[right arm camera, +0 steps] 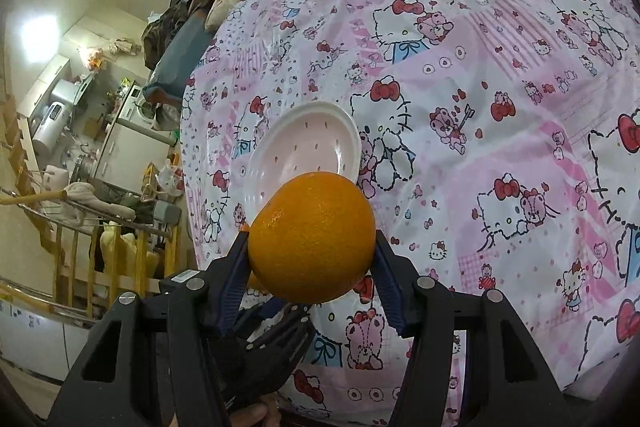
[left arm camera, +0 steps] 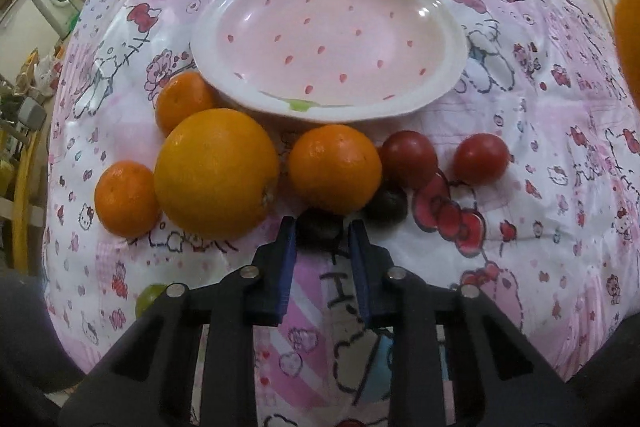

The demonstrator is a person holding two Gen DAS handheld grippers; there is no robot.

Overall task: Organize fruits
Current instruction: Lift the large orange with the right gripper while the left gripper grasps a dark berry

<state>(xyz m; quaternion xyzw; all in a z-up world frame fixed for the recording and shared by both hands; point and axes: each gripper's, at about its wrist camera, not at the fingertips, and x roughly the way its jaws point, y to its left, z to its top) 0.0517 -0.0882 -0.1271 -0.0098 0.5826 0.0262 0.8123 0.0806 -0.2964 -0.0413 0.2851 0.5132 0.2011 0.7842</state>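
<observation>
Left wrist view: left gripper fingers are clenched on a small dark fruit. Right gripper fingers, about half open, grasp an orange.

My left gripper and right gripper are matte black frames with round silver screws and blue finger pads.

The pink plate lies empty, with open bedsheet to its right and beyond. In front of it a crowded row blocks the near approach: big orange, tangerines, cherry tomatoes.
</observation>
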